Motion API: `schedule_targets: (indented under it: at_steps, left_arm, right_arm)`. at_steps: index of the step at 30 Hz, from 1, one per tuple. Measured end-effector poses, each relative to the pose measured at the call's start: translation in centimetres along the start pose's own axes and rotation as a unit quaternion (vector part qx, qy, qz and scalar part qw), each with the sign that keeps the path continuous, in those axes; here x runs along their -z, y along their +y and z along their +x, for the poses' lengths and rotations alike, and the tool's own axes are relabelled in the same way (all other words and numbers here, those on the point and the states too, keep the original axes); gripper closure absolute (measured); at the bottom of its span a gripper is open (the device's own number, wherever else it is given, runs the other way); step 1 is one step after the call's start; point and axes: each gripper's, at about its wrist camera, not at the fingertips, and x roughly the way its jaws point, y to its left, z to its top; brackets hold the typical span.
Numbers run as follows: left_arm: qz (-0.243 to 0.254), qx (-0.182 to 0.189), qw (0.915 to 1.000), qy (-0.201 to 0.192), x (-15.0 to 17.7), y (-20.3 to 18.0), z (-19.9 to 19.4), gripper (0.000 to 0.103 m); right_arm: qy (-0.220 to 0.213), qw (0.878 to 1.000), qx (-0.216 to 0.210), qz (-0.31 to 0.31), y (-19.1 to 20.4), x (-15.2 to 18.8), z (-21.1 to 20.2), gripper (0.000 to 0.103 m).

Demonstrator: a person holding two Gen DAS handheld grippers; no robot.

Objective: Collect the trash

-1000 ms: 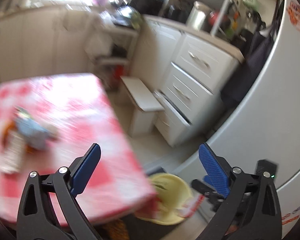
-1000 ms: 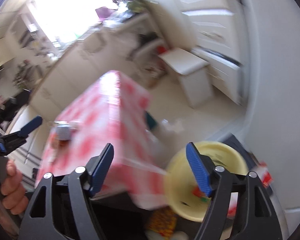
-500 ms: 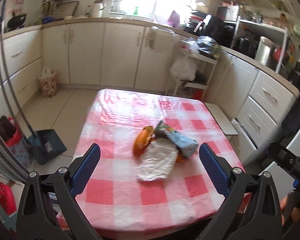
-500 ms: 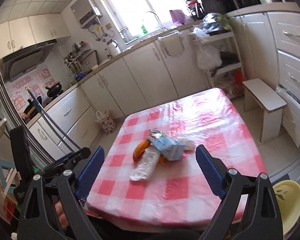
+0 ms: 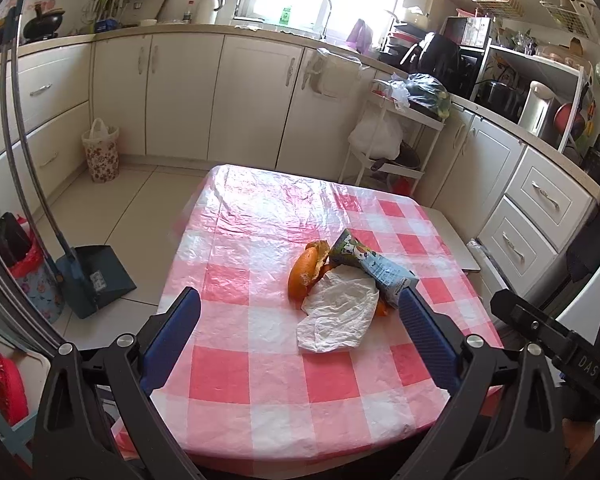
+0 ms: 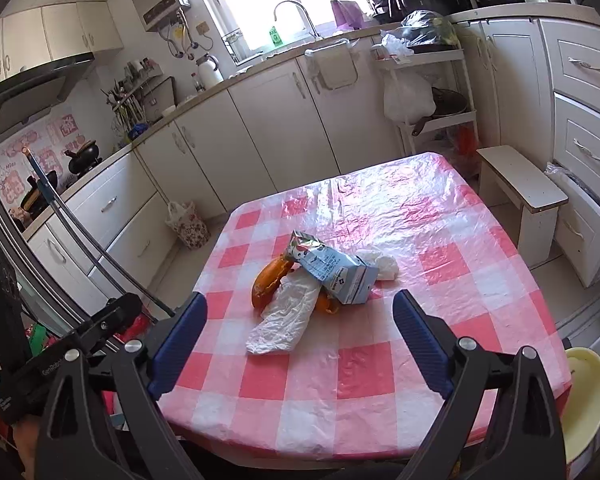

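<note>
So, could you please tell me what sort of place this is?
A home kitchen, most likely: a sink tap under the window, cabinets along the walls, and a checked table holding trash.

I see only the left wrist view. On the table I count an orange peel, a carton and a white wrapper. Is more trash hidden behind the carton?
Observer: Yes. The right wrist view shows a second crumpled white piece on the table, just behind the carton.
Operator: Where is the nearest container for the trash?
Observer: A yellow open container sits low beside the table's near right corner, outside your view.
Operator: Is the right gripper free? I see only its side.
Observer: Yes. Its jaws stand wide apart, with nothing between them.
</note>
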Motion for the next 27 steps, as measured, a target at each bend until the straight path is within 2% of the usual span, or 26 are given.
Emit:
schedule_targets:
  at_steps: [4, 15, 27]
  left_arm:
    - [0.007, 0.002, 1.0000, 0.003, 0.0, -0.2, 0.1, 0.007]
    - [-0.028, 0.001, 0.9995, 0.016, 0.2, 0.5, 0.2, 0.007]
    - [-0.015, 0.020, 0.9995, 0.018, 0.1, 0.6, -0.1, 0.007]
  right_arm:
    - [0.001, 1.000, -0.001, 0.016, -0.4, 0.0, 0.3, 0.011]
    - [-0.010, 1.000, 0.006, 0.023, -1.0, 0.0, -0.4, 0.011]
    - [-0.011, 1.000, 0.008, 0.024, -1.4, 0.0, -0.5, 0.010]
